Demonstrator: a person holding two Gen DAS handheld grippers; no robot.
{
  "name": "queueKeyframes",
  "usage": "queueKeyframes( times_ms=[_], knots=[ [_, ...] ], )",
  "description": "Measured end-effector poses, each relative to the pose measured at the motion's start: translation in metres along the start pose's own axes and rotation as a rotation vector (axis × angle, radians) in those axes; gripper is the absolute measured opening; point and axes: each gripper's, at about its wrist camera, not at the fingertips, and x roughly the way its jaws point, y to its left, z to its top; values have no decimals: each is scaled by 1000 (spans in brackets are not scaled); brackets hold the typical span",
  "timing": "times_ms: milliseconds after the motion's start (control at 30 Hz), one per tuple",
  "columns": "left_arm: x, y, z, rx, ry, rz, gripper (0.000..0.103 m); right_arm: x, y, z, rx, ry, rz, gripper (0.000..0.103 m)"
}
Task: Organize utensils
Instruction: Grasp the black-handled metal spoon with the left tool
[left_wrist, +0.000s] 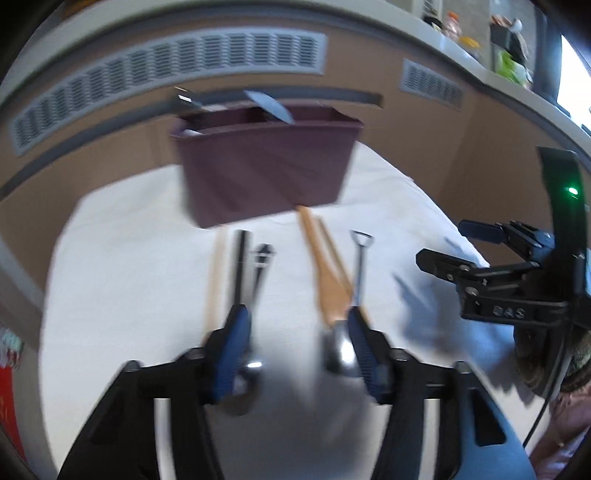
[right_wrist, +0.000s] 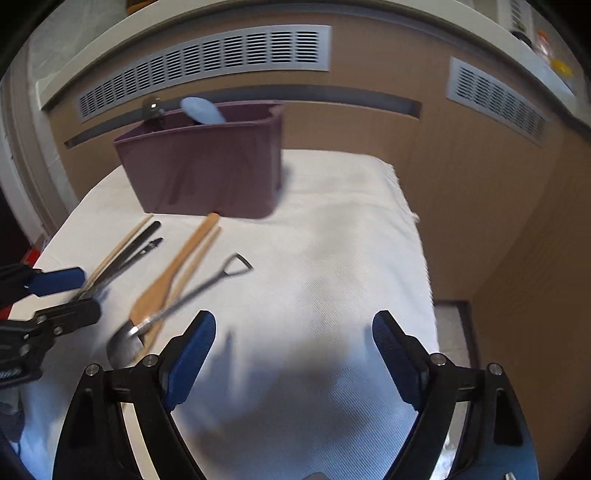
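Note:
A maroon bin (left_wrist: 266, 166) (right_wrist: 207, 173) stands at the far side of the white cloth, with a pale blue utensil (left_wrist: 271, 105) sticking out of it. In front lie a wooden chopstick (left_wrist: 212, 280), a black-handled spoon (left_wrist: 238, 266), a small black utensil (left_wrist: 262, 258), a wooden spatula (left_wrist: 325, 280) (right_wrist: 173, 269) and a shovel-shaped metal spoon (left_wrist: 360, 266) (right_wrist: 199, 291). My left gripper (left_wrist: 295, 332) (right_wrist: 74, 295) hovers over them, jaws apart, bare cloth between them. My right gripper (right_wrist: 293, 332) (left_wrist: 458, 245) is open over bare cloth, right of the utensils.
The white cloth (right_wrist: 332, 240) covers a small table whose right edge (right_wrist: 424, 258) drops off beside a tan wall. Behind the bin runs a tan panel with grey vent grilles (right_wrist: 221, 55). A counter with bottles (left_wrist: 458, 29) lies further back.

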Motion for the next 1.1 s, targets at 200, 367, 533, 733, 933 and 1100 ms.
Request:
queueKeyframes(
  times_ms=[200,367,533,733,933,1100],
  knots=[
    [38,-17,18,-41,93,-27,41,-10,-28,-16,105,-27,47,85],
    [54,-21,25,-23,148,60,41,-10,-28,-17,105,-43,72,85],
    [51,-25,24,63,144,155,41,-13,-26,-18,95,-51,67,87],
    [37,9,14,18,149,224,42,-15,-4,-14,19,-31,38,87],
    [28,22,0,-17,138,127,41,-9,25,-9,-48,-9,70,87],
    [35,20,8,4,135,104,41,-3,39,-9,-66,19,62,87]
  ],
)
